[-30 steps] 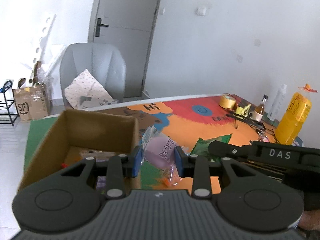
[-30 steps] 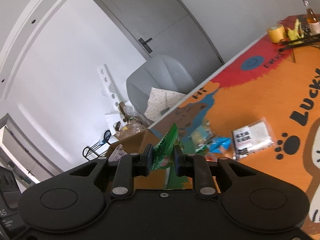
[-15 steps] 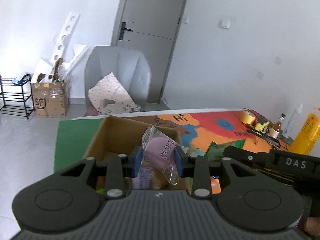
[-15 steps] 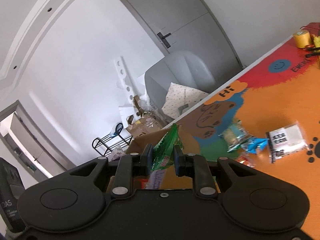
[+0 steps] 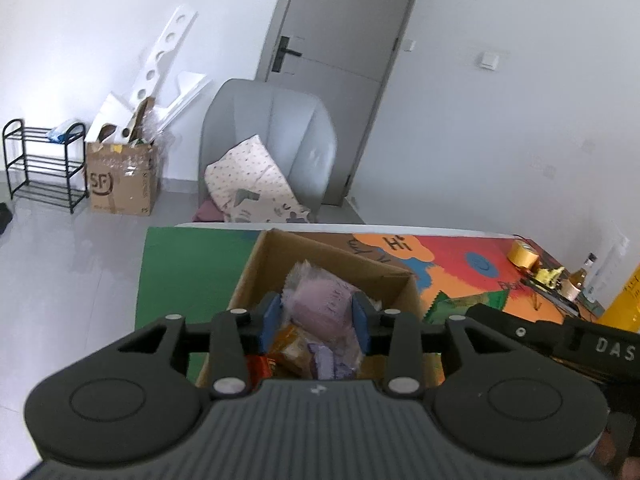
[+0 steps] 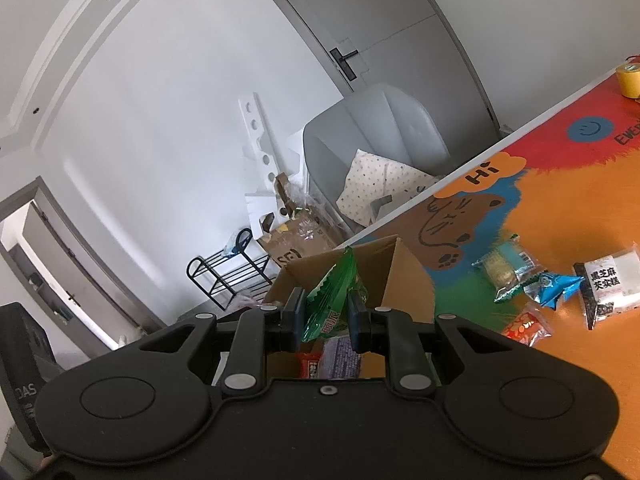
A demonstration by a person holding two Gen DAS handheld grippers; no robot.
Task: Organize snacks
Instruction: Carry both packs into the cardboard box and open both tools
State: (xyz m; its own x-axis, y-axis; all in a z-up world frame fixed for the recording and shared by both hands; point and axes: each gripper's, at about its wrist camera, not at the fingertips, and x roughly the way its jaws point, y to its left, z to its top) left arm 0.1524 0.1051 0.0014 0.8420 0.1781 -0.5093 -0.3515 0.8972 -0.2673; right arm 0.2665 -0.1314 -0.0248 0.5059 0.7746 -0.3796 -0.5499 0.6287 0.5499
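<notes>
My left gripper (image 5: 318,320) is shut on a purple wrapped snack (image 5: 320,306) and holds it over the open cardboard box (image 5: 320,256), which has several snacks inside. My right gripper (image 6: 324,314) is shut on a green snack packet (image 6: 332,296) over the same box (image 6: 404,280). The green packet (image 5: 468,302) and the right gripper's body also show at the right of the left wrist view. Several snack packets lie on the colourful mat: a teal one (image 6: 504,266), a blue one (image 6: 552,286), a red one (image 6: 524,326) and a black-and-white one (image 6: 612,284).
The table mat (image 6: 560,208) stretches to the right. A tape roll (image 5: 522,254), small bottles (image 5: 576,280) and a yellow bottle (image 5: 626,300) stand at its far right. Behind the table are a grey chair (image 5: 268,140), a brown box (image 5: 120,180) and a black rack (image 5: 40,164).
Both grippers have moved left from above the mat to above the cardboard box, each still holding its snack. The box's inside has come into view below the fingers.
</notes>
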